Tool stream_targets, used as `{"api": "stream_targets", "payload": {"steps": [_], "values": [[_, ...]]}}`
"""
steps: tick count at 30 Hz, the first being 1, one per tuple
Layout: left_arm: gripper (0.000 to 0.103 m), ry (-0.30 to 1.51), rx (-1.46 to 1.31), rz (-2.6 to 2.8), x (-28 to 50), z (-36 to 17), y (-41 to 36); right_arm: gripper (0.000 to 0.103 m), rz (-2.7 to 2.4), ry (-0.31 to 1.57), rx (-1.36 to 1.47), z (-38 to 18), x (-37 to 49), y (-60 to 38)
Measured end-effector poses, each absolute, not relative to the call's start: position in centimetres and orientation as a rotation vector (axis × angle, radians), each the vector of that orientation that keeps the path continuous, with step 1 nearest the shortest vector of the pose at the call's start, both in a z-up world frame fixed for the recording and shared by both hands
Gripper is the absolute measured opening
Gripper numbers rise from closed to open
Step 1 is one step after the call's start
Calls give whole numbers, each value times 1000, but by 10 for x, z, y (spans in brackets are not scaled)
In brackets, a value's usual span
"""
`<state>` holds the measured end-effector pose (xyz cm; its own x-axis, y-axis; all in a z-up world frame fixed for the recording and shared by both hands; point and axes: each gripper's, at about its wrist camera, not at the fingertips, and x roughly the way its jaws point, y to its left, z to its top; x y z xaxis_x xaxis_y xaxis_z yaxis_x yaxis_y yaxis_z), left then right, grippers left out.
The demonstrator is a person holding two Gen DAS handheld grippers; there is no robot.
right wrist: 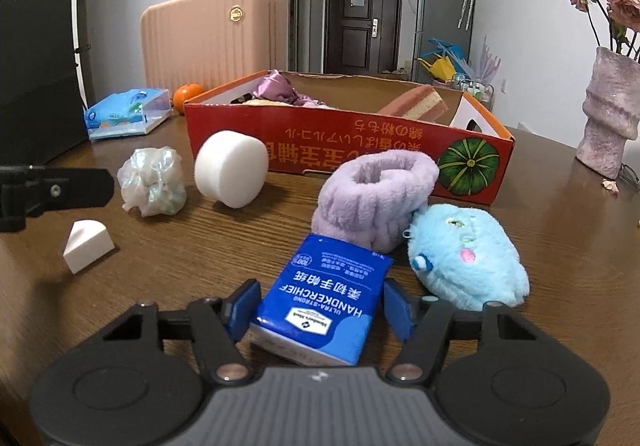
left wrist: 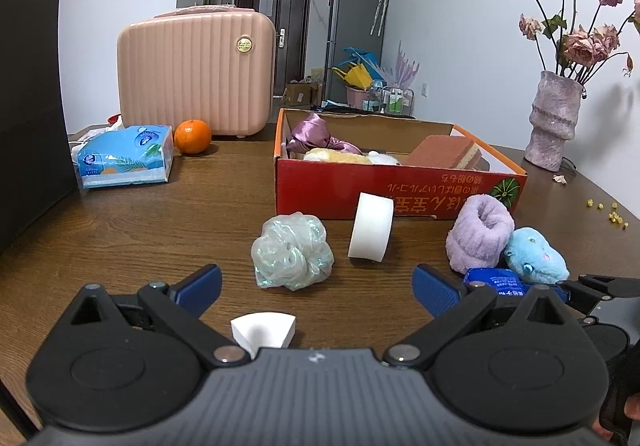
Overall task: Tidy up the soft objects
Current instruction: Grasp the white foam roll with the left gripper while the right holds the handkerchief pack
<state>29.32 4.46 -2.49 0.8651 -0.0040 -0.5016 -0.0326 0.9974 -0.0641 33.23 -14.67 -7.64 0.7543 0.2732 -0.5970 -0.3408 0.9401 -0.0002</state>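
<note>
My right gripper (right wrist: 318, 308) has its two blue pads around a blue handkerchief pack (right wrist: 324, 306) lying on the table; whether the pads touch it is unclear. Behind it lie a purple fuzzy roll (right wrist: 372, 201) and a light blue plush toy (right wrist: 468, 258). My left gripper (left wrist: 316, 286) is open and empty, just behind a translucent mesh puff (left wrist: 292, 252). A white foam wedge (left wrist: 264, 332) lies between its fingers. A white round sponge (left wrist: 370, 226) stands in front of the red cardboard box (left wrist: 400, 191), which holds purple satin cloth (left wrist: 312, 133), a pink sponge block (left wrist: 444, 151) and pale fluffy items.
A pink ribbed case (left wrist: 196, 73), an orange (left wrist: 193, 136) and a blue tissue pack (left wrist: 124, 155) stand at the back left. A dark panel (left wrist: 32, 93) is at the far left. A pink vase (left wrist: 554, 119) with dried roses stands at the right, near scattered yellow crumbs (left wrist: 608, 211).
</note>
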Motion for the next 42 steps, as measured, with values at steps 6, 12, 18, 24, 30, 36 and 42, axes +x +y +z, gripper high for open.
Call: {"api": "stream_targets", "payload": {"steps": [6, 12, 18, 24, 30, 36, 42], "values": [[103, 531, -70, 20, 294, -26, 44, 53, 350, 614, -95, -73, 330, -150], [103, 536, -65, 28, 296, -27, 43, 52, 356, 578, -71, -67, 325, -155], [103, 541, -55, 36, 297, -29, 42, 52, 346, 523, -30, -58, 321, -164], [103, 533, -28, 44, 298, -28, 36, 52, 333, 481, 9, -50, 319, -175], [103, 529, 6, 35, 303, -24, 28, 52, 314, 447, 45, -44, 319, -186], [103, 519, 41, 28, 313, -18, 16, 52, 281, 426, 82, -41, 321, -198], [103, 507, 75, 18, 328, -12, 1, 52, 229, 413, 115, -38, 324, -213]]}}
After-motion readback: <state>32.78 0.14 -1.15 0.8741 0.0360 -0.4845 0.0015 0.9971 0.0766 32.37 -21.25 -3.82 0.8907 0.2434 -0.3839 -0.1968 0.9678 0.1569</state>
